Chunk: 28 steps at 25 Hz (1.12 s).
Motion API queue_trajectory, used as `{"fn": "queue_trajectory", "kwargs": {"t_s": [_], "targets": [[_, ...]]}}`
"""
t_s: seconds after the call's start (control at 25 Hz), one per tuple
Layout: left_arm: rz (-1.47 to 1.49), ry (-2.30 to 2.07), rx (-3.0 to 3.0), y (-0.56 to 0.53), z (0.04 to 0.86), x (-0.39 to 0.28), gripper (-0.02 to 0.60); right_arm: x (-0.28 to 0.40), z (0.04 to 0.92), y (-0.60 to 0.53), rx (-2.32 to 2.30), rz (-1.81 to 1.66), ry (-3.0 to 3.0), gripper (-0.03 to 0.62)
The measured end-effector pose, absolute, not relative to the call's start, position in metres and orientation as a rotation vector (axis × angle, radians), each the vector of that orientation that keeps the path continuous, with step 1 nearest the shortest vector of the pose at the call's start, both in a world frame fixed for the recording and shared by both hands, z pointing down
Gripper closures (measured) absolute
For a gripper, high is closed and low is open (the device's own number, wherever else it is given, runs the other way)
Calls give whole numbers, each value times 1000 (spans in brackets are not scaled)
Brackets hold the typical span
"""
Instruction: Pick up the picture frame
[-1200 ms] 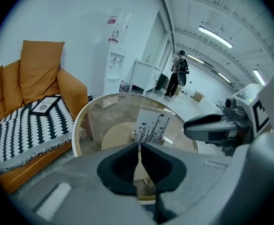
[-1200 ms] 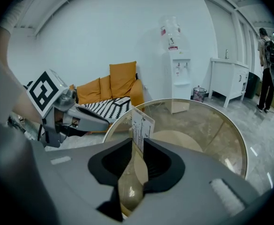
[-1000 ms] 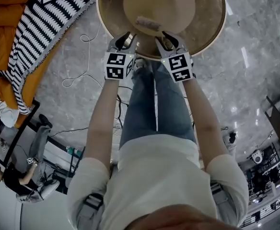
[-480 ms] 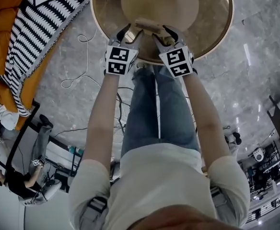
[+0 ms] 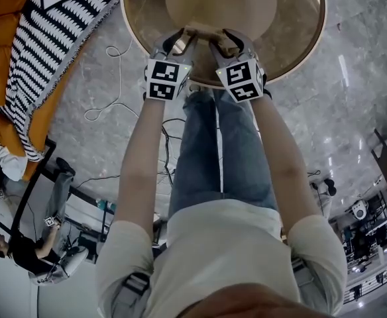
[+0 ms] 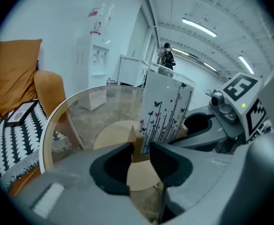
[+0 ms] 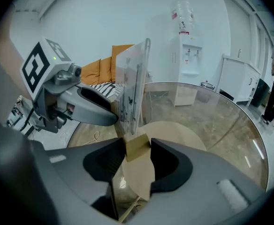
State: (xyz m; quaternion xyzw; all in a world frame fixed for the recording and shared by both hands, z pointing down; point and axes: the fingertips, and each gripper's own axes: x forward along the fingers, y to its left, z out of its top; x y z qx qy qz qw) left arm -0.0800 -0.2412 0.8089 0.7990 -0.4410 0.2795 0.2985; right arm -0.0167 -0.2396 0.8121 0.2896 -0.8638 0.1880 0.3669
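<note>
The picture frame is a clear panel printed with butterflies and stems, standing upright in a small wooden block on the round glass table. In the head view the picture frame sits near the table's front edge between my two grippers. My left gripper has its jaws closing on one end of the frame's base, which fills the gap. From the opposite end my right gripper is also closing, both pads against the wooden block. Each gripper shows in the other's view.
A round wooden disc lies under the glass top. An orange sofa with a black-and-white striped blanket stands to the left. A loose cable runs over the marble floor. A water dispenser stands by the wall. A person sits at lower left.
Both grippers moved forward from the table's rim and down to the frame's two ends. Their jaws now stand around its base.
</note>
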Motion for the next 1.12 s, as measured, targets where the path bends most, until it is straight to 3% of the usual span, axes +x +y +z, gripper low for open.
{"fn": "queue_trajectory", "kwargs": {"t_s": [0.48,1.12], "targets": [[772,-1154,2161,-229,784,-74,483,-9,791,-227,766,457,-2202,430],[673,-1214,2215,-194,675,-73,492,-8,682,-191,827,371,-2232,431]]}}
